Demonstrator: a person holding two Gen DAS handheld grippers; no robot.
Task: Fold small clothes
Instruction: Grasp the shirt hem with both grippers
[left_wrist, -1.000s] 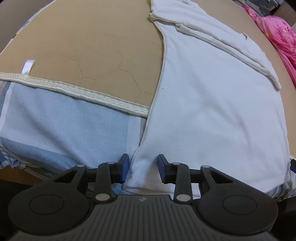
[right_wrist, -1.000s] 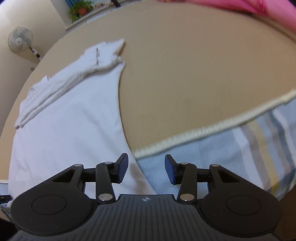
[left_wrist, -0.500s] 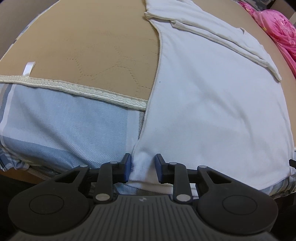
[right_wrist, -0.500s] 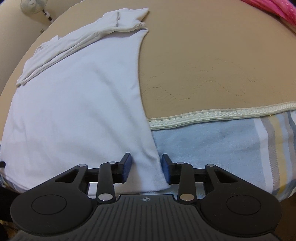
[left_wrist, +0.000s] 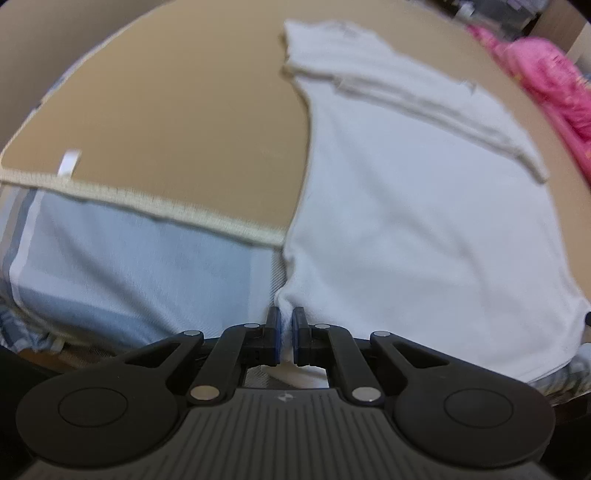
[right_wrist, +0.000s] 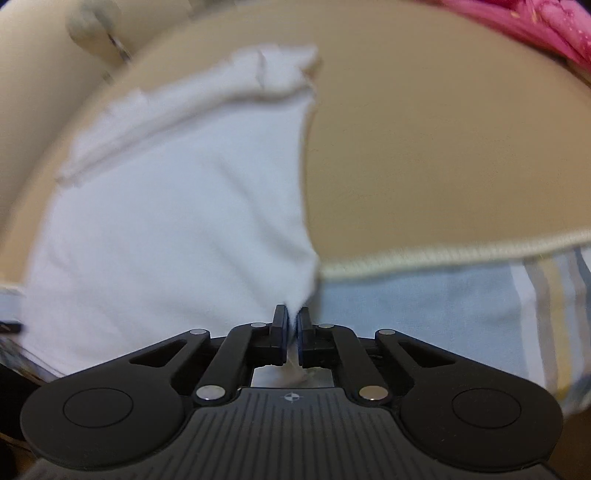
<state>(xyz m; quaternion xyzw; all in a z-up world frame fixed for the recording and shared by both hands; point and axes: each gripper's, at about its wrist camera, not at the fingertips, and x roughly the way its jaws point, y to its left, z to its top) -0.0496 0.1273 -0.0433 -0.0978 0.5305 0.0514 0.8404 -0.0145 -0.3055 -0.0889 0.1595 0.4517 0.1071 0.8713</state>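
A white T-shirt (left_wrist: 424, 229) lies flat on a tan quilted mat, its sleeves folded across the far end. It also shows in the right wrist view (right_wrist: 177, 221). My left gripper (left_wrist: 286, 325) is shut on the shirt's near left hem corner. My right gripper (right_wrist: 291, 323) is shut on the near right hem corner, which bunches up between the pads. Both views are blurred by motion.
The tan mat (left_wrist: 177, 122) has a cream trim edge (left_wrist: 155, 206) over a blue striped bedsheet (left_wrist: 122, 280). Pink fabric (left_wrist: 546, 70) lies at the far right, also in the right wrist view (right_wrist: 535, 22). A standing fan (right_wrist: 92, 22) is beyond the bed.
Both grippers have closed on the shirt's near hem corners; one second ago both were open around them. The right gripper first slid left onto the corner.
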